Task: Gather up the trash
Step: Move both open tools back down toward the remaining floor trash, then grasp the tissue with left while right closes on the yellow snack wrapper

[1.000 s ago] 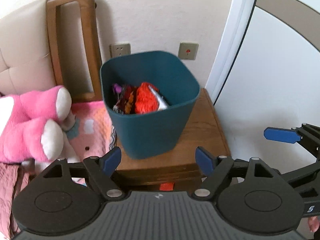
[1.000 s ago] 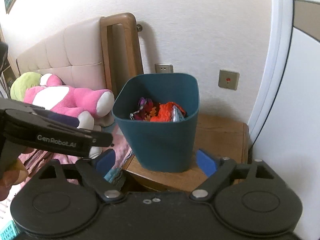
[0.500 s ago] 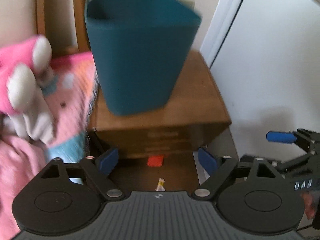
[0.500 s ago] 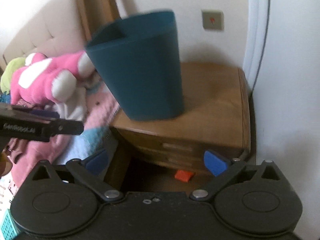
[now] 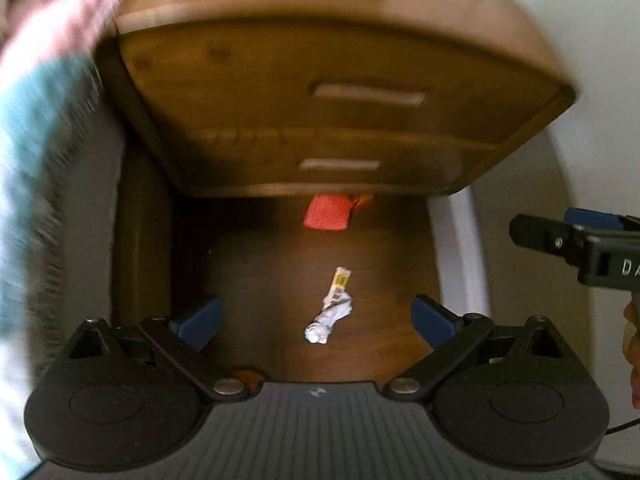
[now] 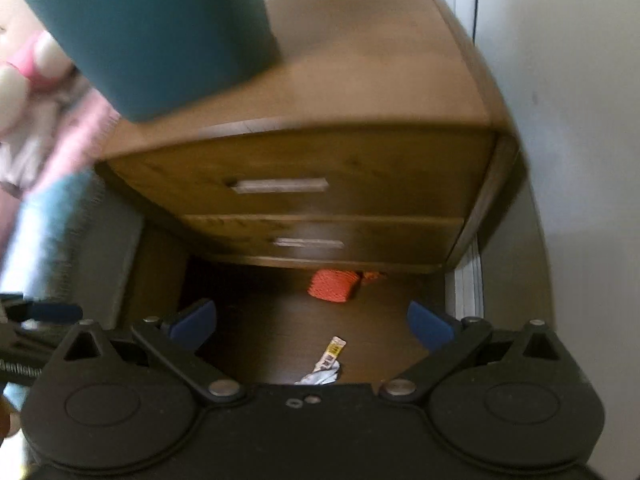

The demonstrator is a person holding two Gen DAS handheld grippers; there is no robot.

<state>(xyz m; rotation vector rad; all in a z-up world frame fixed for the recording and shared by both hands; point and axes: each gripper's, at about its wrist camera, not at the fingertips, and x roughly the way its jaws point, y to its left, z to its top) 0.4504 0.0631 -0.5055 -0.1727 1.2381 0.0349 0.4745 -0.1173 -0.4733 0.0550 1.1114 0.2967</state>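
A crumpled white wrapper [image 5: 331, 310] lies on the dark wooden floor, between the fingers of my open, empty left gripper [image 5: 316, 320]. It also shows in the right wrist view [image 6: 326, 366], partly hidden by the gripper body. An orange-red piece of trash [image 5: 326, 212] lies at the foot of the nightstand, also in the right wrist view [image 6: 332, 285]. The teal bin [image 6: 160, 28] stands on the nightstand top. My right gripper [image 6: 312, 322] is open and empty above the floor, and shows at the right edge of the left wrist view [image 5: 576, 236].
The wooden nightstand [image 5: 320, 120] with two drawers stands ahead, also in the right wrist view [image 6: 340, 176]. The bed with a pink and teal blanket [image 5: 36, 120] is on the left, with a pink plush toy [image 6: 24, 64]. A white wall [image 6: 560, 120] is on the right.
Both grippers have dropped and tilted down from the bin towards the floor. The wrapper now lies between the left fingers. Both stay open.
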